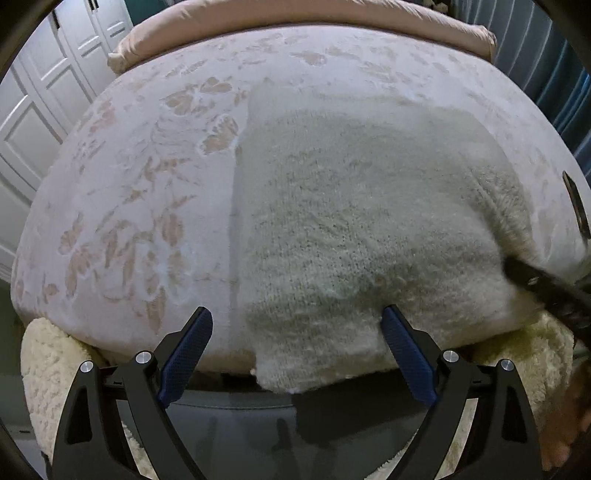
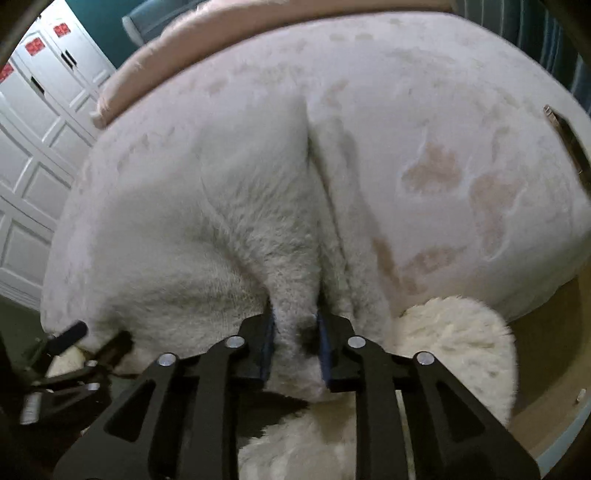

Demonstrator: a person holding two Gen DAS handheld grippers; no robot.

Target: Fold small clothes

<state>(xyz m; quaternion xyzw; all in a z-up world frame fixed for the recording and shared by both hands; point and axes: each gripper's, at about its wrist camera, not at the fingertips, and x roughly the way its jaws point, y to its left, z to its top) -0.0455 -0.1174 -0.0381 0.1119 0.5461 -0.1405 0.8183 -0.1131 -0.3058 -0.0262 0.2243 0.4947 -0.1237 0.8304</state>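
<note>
A cream knit garment [image 1: 362,229] lies spread on the bed [image 1: 140,192], its lower hem draped over the bed's near edge, so both grippers can reach an edge without digging under the cloth. The bed's floral cover gives a flat, wide surface for folding, and the garment sits toward the near right part of it.

The right gripper [image 2: 295,345] is pinching a bunch of the garment [image 2: 229,229] at its right side, close to the near edge. The fabric rises into a ridge between the blue pads [image 2: 267,347], with a crease running from there toward the far edge of the bed. That lifted ridge suggests this side is held so it can be carried over the rest as a fold.

The left gripper [image 1: 297,334] has its fingers [image 1: 402,354] spread wide and holds nothing. It hovers at the near edge, straddling the garment's hanging lower corner, probably placed to catch that hem or to steady the cloth while the other side is drawn across.

A fluffy rug [image 2: 458,343] lies on the floor below the near edge. A dark flat object [image 1: 576,206] rests near the right edge of the bed; what it is cannot be told. A pink pillow [image 1: 295,18] lines the far edge.
</note>
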